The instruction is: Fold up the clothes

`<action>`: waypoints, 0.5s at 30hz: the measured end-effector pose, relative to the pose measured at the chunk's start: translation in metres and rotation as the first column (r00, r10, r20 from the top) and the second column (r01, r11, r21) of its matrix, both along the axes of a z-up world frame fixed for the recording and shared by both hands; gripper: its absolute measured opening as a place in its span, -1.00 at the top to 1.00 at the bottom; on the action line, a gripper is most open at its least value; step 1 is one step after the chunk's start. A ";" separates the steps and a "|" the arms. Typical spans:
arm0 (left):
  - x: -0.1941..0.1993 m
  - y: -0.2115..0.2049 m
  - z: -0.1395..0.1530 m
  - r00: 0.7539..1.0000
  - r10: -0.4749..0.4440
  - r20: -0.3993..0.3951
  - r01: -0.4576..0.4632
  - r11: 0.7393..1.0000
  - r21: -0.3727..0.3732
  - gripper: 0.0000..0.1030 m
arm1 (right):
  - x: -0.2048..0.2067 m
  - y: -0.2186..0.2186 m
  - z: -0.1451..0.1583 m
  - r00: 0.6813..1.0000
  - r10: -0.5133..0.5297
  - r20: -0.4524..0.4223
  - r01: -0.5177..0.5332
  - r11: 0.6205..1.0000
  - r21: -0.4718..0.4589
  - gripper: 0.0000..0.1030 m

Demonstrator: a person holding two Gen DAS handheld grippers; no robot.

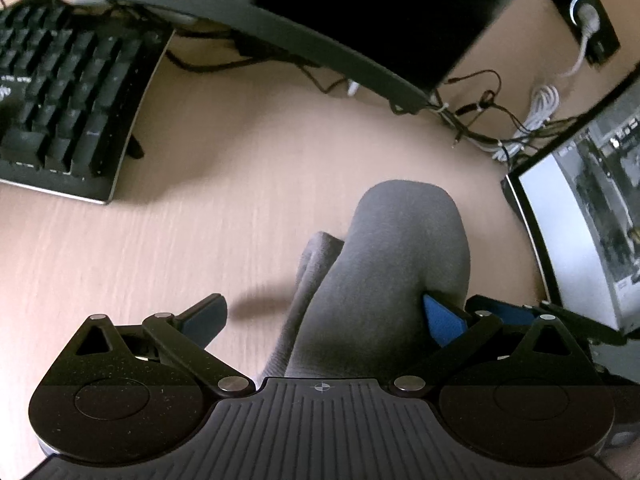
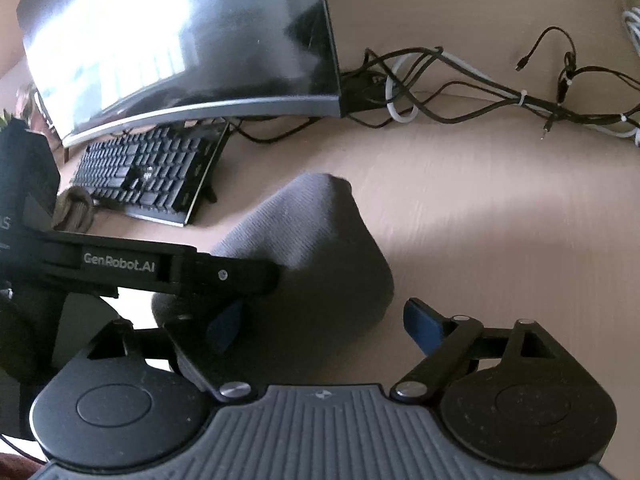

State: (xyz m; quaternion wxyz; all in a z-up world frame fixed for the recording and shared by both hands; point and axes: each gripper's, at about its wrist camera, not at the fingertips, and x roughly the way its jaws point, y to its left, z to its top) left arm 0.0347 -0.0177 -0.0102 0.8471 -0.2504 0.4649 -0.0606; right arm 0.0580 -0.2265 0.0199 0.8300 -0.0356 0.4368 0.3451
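A grey sock (image 1: pixel 384 264) lies bunched and doubled over on the light wooden desk (image 1: pixel 208 240). My left gripper (image 1: pixel 324 316) is open, its blue pads standing wide on either side of the sock, which passes between them. In the right wrist view the same sock (image 2: pixel 320 248) is a rounded hump. My right gripper (image 2: pixel 320 324) is open around its near end, the left pad tucked against the cloth and the right pad just clear of it. The left gripper's black body (image 2: pixel 160 268) reaches in from the left and touches the sock.
A black keyboard (image 1: pixel 60 92) sits at the left, also in the right wrist view (image 2: pixel 152 176). A curved monitor (image 2: pixel 180 40) stands behind it. Tangled black and white cables (image 2: pixel 480 92) lie along the back. A second screen (image 1: pixel 592 220) stands at the right. A brownish cloth ball (image 2: pixel 74 208) lies near the keyboard.
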 end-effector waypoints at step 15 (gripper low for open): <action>0.003 -0.016 0.004 1.000 0.002 -0.012 -0.002 1.000 0.016 -1.00 | -0.008 -0.021 -0.016 0.999 0.013 -0.048 -0.014 1.000 -0.005 -0.80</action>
